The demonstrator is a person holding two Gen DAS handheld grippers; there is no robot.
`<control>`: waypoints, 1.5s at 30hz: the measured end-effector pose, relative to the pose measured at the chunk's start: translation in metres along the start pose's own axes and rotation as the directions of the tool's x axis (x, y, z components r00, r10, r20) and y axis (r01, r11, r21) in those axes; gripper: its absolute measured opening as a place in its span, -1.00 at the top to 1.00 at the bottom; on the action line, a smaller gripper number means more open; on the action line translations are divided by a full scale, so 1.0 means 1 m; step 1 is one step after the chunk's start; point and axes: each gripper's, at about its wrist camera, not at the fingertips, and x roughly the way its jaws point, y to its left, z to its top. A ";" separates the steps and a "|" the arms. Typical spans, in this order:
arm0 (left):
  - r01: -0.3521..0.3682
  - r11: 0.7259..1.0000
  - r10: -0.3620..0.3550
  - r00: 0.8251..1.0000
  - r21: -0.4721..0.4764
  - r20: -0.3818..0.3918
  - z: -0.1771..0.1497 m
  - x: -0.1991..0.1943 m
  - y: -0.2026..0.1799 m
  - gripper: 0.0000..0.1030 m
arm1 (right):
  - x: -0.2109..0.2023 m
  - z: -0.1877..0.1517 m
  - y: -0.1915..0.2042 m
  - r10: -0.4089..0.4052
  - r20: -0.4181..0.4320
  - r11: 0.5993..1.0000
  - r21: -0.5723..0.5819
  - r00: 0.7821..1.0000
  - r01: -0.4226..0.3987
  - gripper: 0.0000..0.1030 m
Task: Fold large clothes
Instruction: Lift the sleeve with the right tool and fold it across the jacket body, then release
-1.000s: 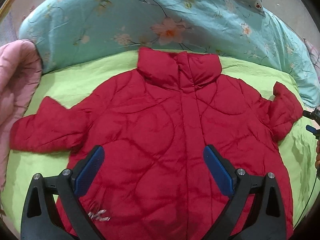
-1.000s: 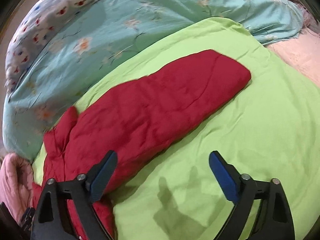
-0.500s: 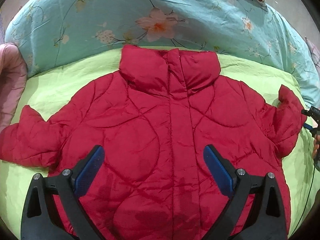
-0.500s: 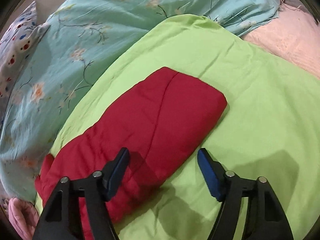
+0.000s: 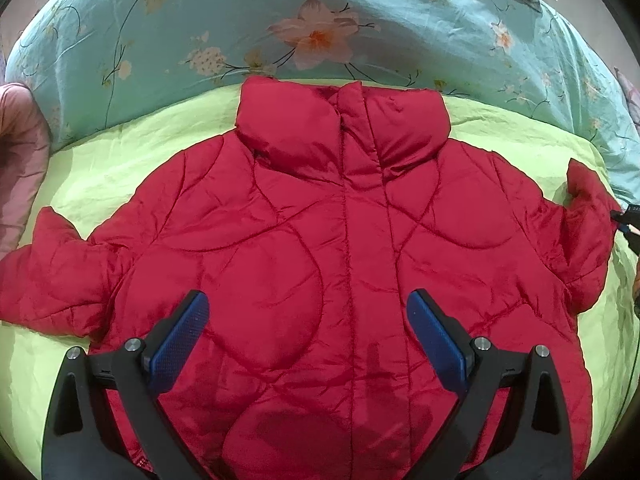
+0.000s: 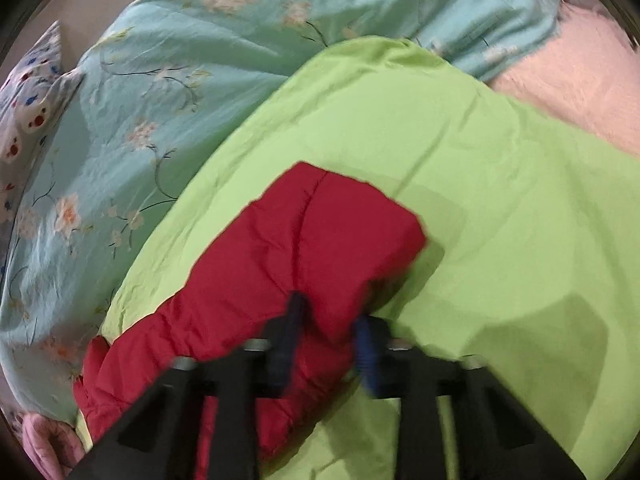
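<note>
Right gripper (image 6: 328,332) jaws closing, pads pinching a fold of the jacket's (image 5: 344,264) sleeve (image 6: 304,248) near its cuff end; frame is motion-blurred there. Left gripper (image 5: 308,336) jaws spread wide, nothing between the pads, hovering over the lower front of the jacket.

Jacket: red, quilted with curved stitch lines, puffy stand-up collar (image 5: 340,124), front placket closed down the middle. Lies face up and flat on the green sheet (image 5: 112,160), collar toward the teal quilt (image 5: 200,32). The sleeve at picture-left in the left wrist view juts out sideways with a crumpled cuff at the frame edge. The other sleeve is bunched at picture-right, right beside the other gripper's tip at the frame edge.

Edges / room: collar top just touches the teal quilt's edge. Bare green sheet shows both sides of the body and past the gripped cuff, the widest stretch to the right of the cuff in the right wrist view. Pink blanket (image 6: 580,80) borders the sheet beyond that; another pink piece sits at picture-left in the left wrist view. Patterned pillow (image 6: 28,112) behind the quilt, well apart from the jacket.

Count: one jacket, two sleeves, one green sheet, one teal quilt, one patterned pillow, two grippers. Cannot tell whether the pink pieces are one blanket or two.
</note>
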 end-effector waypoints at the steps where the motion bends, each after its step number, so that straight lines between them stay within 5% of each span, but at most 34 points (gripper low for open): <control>1: 0.003 1.000 -0.003 1.000 -0.003 0.000 0.000 0.000 0.001 -0.93 | -0.005 0.000 0.005 0.011 0.009 1.000 -0.014 1.000 -0.010 0.80; 9: 0.017 1.000 -0.017 1.000 -0.018 0.008 -0.002 -0.008 0.008 -0.93 | -0.050 -0.009 0.055 0.163 0.054 0.981 -0.115 0.985 -0.156 0.86; 15: 0.020 0.999 -0.020 1.000 -0.037 0.023 -0.004 -0.019 0.022 -0.93 | -0.073 -0.040 0.125 0.324 -0.011 0.927 -0.199 0.946 -0.319 0.86; 20: 0.016 0.997 -0.014 1.000 -0.080 0.021 -0.008 -0.027 0.045 -0.93 | -0.084 -0.085 0.193 0.461 -0.122 0.845 -0.241 0.879 -0.477 0.85; 25: 0.022 0.994 -0.019 1.000 -0.105 0.025 -0.016 -0.036 0.067 -0.93 | -0.080 -0.132 0.254 0.574 -0.270 0.751 -0.202 0.773 -0.628 0.85; 34: 0.032 0.983 -0.031 0.999 -0.179 0.011 -0.032 -0.044 0.113 -0.93 | -0.057 -0.217 0.344 0.617 -0.499 0.639 -0.135 0.609 -0.758 0.85; 45: 0.003 0.969 -0.009 1.000 -0.246 -0.023 -0.061 -0.036 0.162 -0.93 | -0.006 -0.301 0.396 0.559 -0.684 0.626 -0.022 0.468 -0.780 0.85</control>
